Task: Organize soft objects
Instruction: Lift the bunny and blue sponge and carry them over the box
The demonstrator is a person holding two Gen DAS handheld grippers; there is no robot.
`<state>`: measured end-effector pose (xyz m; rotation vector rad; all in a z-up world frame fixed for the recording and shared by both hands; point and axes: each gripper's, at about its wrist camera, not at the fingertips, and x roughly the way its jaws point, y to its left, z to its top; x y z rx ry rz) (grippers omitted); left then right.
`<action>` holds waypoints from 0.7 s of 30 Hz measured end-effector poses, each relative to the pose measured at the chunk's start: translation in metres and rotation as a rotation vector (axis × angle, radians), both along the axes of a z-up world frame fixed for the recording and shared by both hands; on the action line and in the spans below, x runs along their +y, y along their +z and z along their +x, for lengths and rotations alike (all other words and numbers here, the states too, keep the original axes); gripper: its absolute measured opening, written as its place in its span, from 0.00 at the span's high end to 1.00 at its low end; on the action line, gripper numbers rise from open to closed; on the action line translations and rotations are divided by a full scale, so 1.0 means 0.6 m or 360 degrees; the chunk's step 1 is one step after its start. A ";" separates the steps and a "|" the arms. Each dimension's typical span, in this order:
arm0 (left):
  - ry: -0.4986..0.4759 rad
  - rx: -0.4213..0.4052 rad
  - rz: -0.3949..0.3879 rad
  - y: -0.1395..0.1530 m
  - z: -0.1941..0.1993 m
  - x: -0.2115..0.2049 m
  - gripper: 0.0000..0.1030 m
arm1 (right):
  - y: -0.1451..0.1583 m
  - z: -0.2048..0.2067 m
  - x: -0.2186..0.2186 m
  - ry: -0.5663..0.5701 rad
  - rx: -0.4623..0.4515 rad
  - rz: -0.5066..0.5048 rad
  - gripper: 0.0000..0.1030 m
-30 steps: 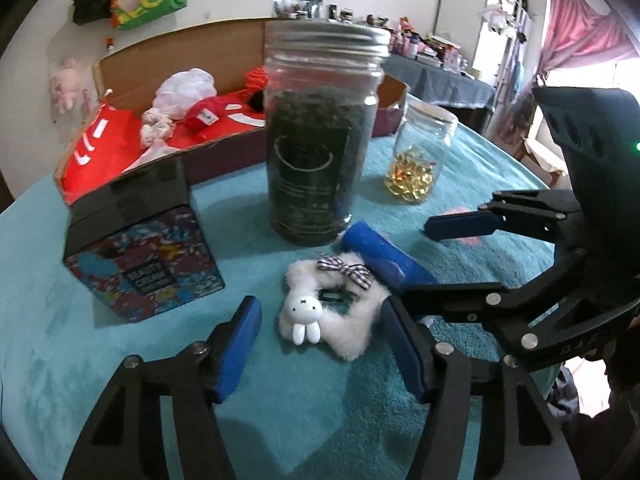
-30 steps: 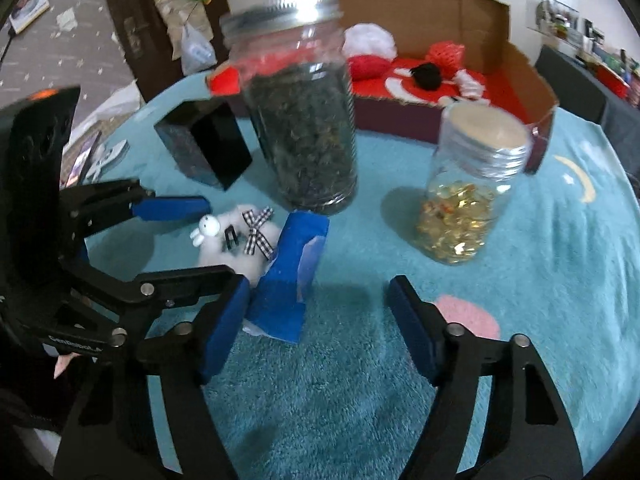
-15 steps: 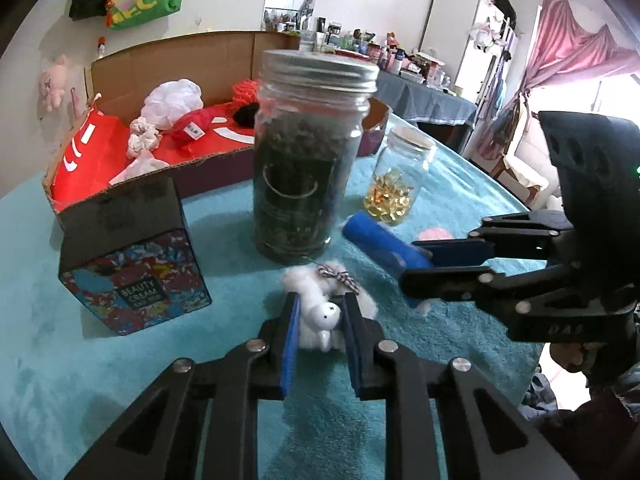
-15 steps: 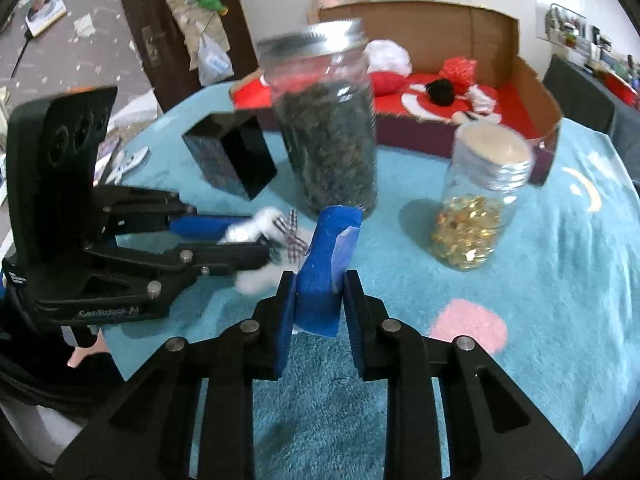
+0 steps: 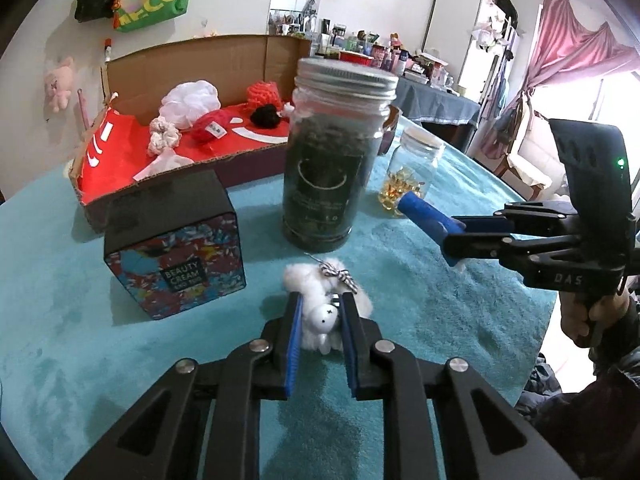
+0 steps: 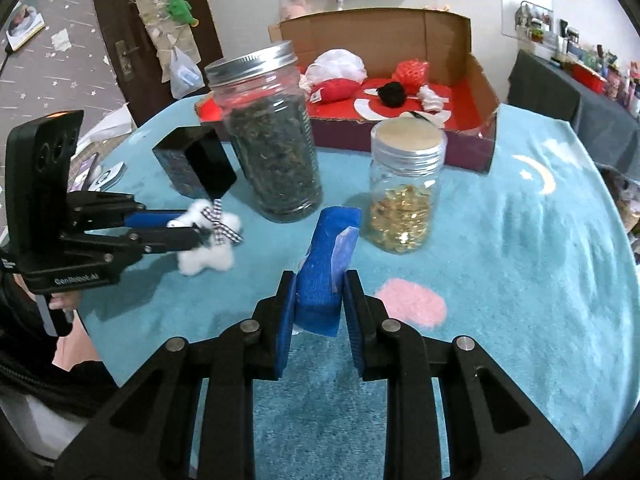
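Left tool [image 5: 320, 330] is clamped on a white fluffy bunny toy [image 5: 326, 300] above the teal tabletop [image 5: 100, 360]; right tool [image 6: 318, 316] grips a blue sponge [image 6: 328, 264]. Cardboard box [image 5: 192, 64] at 11 o'clock.

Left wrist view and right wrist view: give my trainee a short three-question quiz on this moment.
1. True or false: the left claw is shut on the fluffy white plush toy with a checked bow.
2. What does the right claw grip: A the small glass jar of gold beads, B the blue foam block, C the black patterned cream box?
3. Fill in: the tall glass jar of dark leaves has a ___ metal lid.

Key: 1 true. 2 B. 3 silver.
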<state>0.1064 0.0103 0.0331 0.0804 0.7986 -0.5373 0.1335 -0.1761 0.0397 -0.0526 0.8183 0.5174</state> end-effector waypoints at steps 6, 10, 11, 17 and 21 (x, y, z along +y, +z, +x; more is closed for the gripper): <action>0.0027 -0.0004 0.0003 0.002 -0.002 0.009 0.82 | 0.002 -0.004 0.003 0.0006 -0.0006 -0.0006 0.78; 0.0068 0.0001 -0.0027 0.009 -0.006 0.033 0.83 | 0.003 -0.006 -0.004 -0.0007 -0.0002 -0.0007 0.78; 0.0082 -0.0001 -0.0029 0.012 -0.006 0.039 0.83 | 0.004 -0.006 -0.006 -0.0014 -0.0001 -0.0007 0.78; 0.0184 -0.0004 -0.0073 0.025 -0.015 0.094 0.83 | 0.005 -0.008 -0.029 -0.0067 0.0012 -0.0021 0.78; 0.0245 -0.0012 -0.0061 0.030 -0.019 0.122 0.83 | 0.004 -0.006 -0.043 -0.0094 0.0029 -0.0030 0.78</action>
